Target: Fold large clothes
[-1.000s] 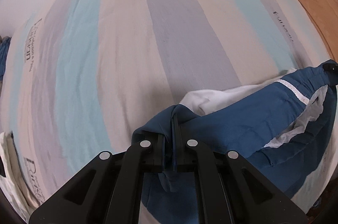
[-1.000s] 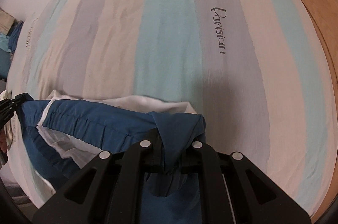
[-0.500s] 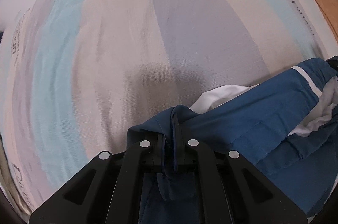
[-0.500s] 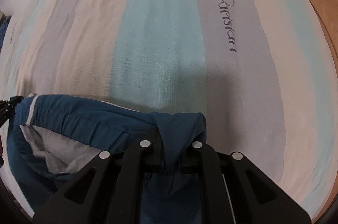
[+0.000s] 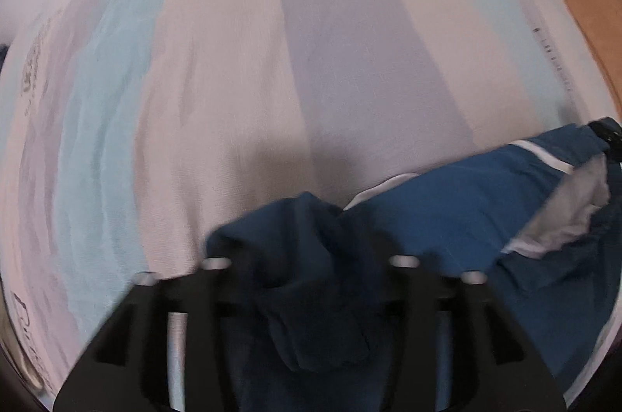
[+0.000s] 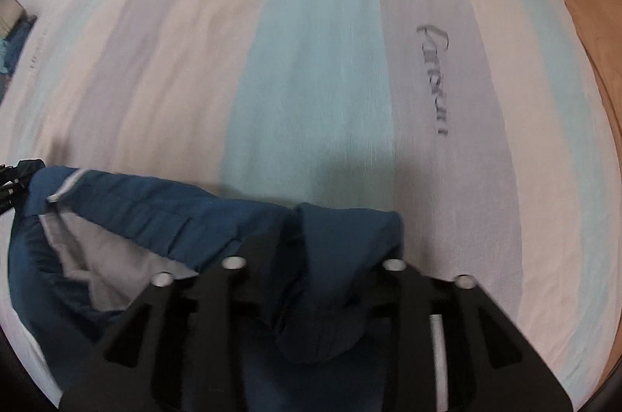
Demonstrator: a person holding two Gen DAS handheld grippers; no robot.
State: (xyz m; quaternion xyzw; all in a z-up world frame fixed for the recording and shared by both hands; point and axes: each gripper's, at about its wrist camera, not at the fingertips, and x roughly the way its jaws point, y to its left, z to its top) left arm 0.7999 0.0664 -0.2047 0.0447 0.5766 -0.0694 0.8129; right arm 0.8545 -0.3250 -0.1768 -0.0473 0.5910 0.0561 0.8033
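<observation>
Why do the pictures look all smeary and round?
Left wrist view: motion blur smears the bedsheet and the gripper; right wrist view: the same blur, so the sheet's writing is fuzzy; both views: the fisheye lens bends everything round, and a soft shadow lies ahead of the blue garment.

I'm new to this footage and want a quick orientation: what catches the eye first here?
A dark blue garment with pale lining sags between the two tools, low in both views. Each bunched end sits between spread black tongs: the left tongs and the right tongs. Behind it spreads a striped bedsheet in turquoise, grey and cream, with dark script lettering on a grey stripe.
</observation>
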